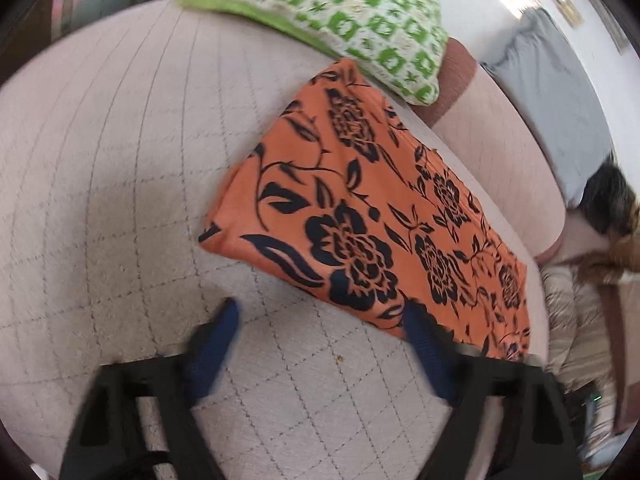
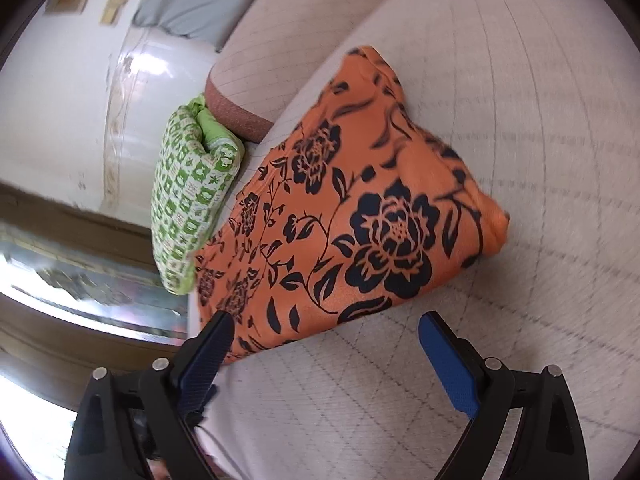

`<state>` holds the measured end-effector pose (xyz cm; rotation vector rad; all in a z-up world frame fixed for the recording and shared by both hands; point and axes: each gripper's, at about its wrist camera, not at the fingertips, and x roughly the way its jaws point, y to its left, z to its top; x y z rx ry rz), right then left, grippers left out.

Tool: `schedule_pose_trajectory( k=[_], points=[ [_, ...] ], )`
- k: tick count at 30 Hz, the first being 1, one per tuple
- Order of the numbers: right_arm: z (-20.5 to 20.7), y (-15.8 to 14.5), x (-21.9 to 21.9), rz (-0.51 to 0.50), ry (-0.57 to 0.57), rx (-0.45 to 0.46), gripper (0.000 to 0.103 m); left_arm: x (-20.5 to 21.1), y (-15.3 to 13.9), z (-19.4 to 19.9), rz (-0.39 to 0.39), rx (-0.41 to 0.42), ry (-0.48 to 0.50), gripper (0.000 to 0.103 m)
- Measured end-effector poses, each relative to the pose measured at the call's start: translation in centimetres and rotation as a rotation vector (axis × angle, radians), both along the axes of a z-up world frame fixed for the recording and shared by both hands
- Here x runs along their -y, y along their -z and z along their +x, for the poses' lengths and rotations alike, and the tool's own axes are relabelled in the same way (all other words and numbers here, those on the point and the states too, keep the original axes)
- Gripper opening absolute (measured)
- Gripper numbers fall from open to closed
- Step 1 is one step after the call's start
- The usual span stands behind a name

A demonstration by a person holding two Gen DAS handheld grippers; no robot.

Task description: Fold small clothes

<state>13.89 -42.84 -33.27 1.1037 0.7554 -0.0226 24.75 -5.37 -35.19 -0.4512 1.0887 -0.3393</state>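
1. The orange garment [image 1: 360, 208] with its black flower print lies on the pale quilted bed cover [image 1: 120, 160], already doubled into a long flat slab. Its far end nearly touches a green-and-white checked bundle [image 1: 320, 8] at the bed's far edge.
2. It looks light, thin and limp, with a slight sheen that suggests it may slide on itself. I judge that a fold will not hold its line unless it is laid down flat and smoothed.
3. The left gripper [image 1: 324, 320] hangs just above the cover at the garment's near edge. Its jaws stand apart with nothing between them, and one blue finger [image 1: 420, 328] overlaps the cloth's hem.
4. The right gripper [image 2: 326, 332] is spread wide over the garment's near corner, pinching nothing. Whether its left finger [image 2: 212, 344] touches the hem I cannot tell.
5. The best hold appears to be the two near corners, one per gripper, taking all layers at once. A pinch on only the top layer would probably peel the stack open.
6. Lifting low and carrying the edge toward the far end should keep the cloth from sagging.
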Motion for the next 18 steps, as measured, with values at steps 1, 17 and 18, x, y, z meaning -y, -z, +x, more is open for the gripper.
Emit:
schedule_pose_trajectory(
  k=[1, 17, 18],
  points=[
    [0.1, 0.4, 0.1, 0.035, 0.003, 0.000, 0.094, -0.1, 0.4, 0.2, -0.027, -0.018, 0.003, 0.048],
    [2.5, 3.3, 2.5, 0.167, 0.235, -0.006, 0.077, 1.3, 2.3, 3.8, -0.272, -0.032, -0.227, 0.084],
    [2.8, 3.4, 2.7, 0.162, 0.262, 0.000, 0.079, 1.5, 2.4, 4.0, -0.271, -0.027, -0.235, 0.082]
  ],
)
